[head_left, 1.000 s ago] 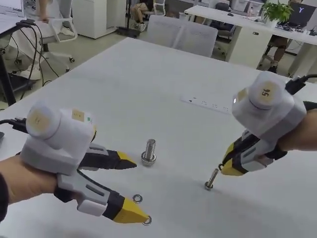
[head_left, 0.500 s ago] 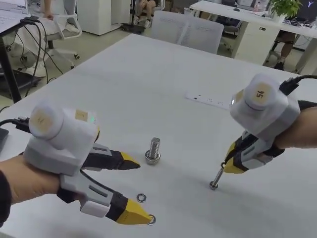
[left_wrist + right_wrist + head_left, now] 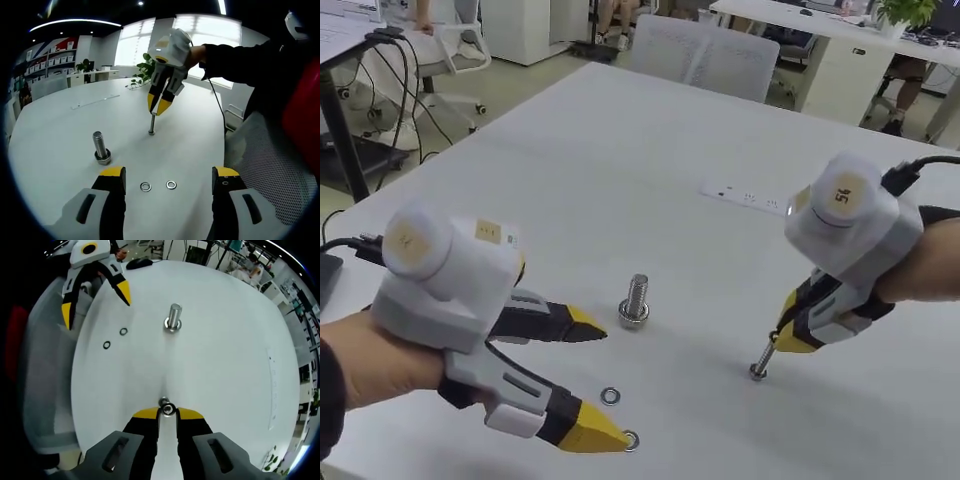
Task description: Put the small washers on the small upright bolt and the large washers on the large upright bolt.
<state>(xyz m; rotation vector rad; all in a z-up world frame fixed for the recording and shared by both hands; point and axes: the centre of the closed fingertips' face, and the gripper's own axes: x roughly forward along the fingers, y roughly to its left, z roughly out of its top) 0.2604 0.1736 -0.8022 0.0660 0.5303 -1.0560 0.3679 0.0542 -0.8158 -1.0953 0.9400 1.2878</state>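
Large bolt (image 3: 634, 301) left of small bolt (image 3: 761, 360); washers (image 3: 610, 396) nearer.

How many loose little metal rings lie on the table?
2: one washer and a second washer, side by side just ahead of the left gripper's open jaws. Others may hide at the large bolt's base.

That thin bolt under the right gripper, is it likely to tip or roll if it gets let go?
Probably tips: the thin bolt stands on a narrow head and leans in the head view, steadied by the right gripper. Once down, its round shank would likely roll on the smooth table. It looks like stiff metal, so unlikely to bend.
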